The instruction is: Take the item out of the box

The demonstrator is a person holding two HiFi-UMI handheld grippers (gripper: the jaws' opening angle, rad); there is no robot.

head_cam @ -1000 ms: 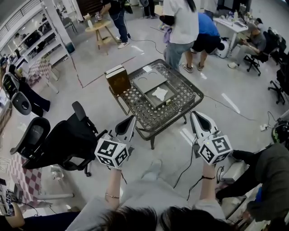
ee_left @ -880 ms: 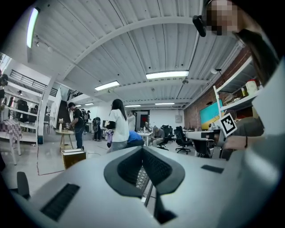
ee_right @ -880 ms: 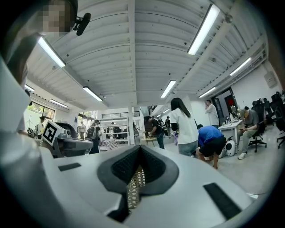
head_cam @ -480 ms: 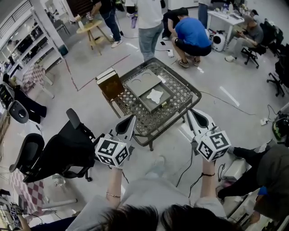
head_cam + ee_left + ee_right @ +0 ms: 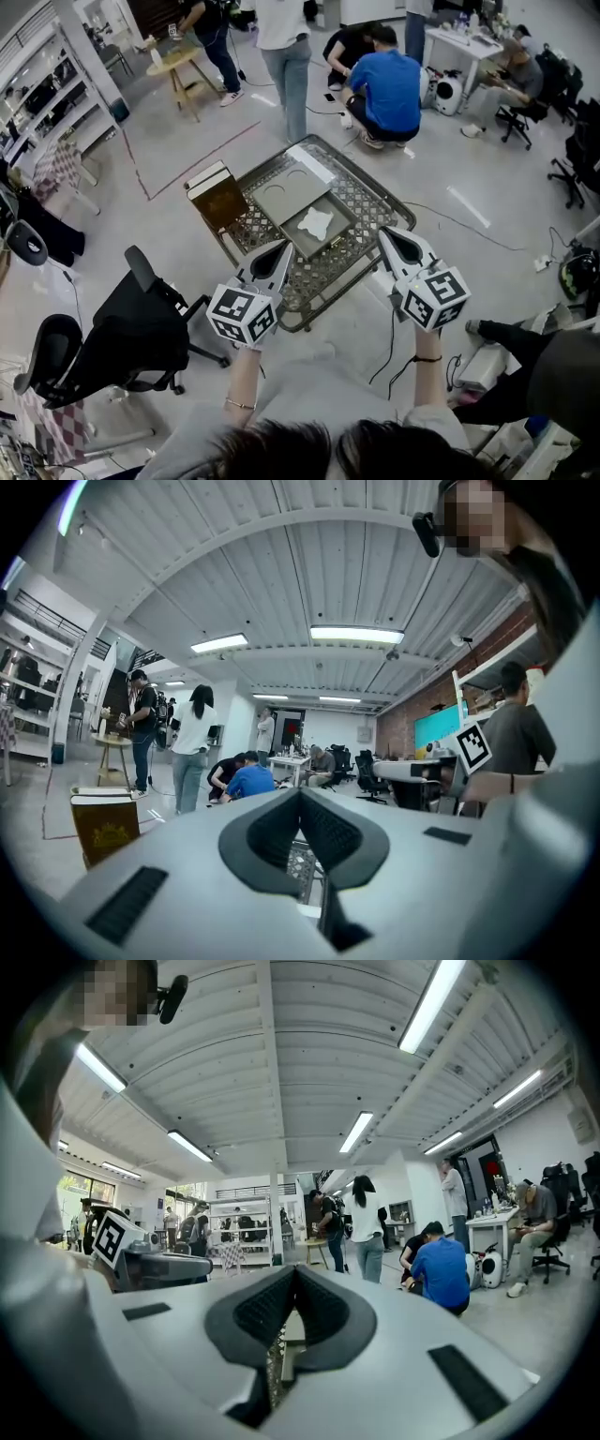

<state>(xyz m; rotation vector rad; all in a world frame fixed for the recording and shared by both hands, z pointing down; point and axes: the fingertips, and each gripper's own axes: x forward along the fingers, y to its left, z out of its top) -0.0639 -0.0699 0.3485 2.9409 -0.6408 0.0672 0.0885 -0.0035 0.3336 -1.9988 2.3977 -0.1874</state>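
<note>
A shallow grey box [image 5: 328,230] lies open on a metal mesh table [image 5: 361,202], with a white crumpled item [image 5: 316,222] inside it. Its flat grey lid [image 5: 284,192] lies just behind it. My left gripper [image 5: 280,249] hovers over the table's near left edge, jaws shut and empty; in the left gripper view [image 5: 300,795] its pads meet. My right gripper [image 5: 386,235] hangs at the table's near right corner, also shut with nothing in it, and it shows the same in the right gripper view [image 5: 294,1272]. Both grippers are short of the box.
A brown box [image 5: 217,199] stands at the table's left corner. A black office chair [image 5: 141,323] is on the floor to my left. A crouching person in blue [image 5: 389,89] and a standing person [image 5: 286,52] are beyond the table. A cable [image 5: 389,342] runs under my right arm.
I have come closer to the table and both grippers now reach its near edge. The people behind the table have shifted. Both grippers stay shut.
</note>
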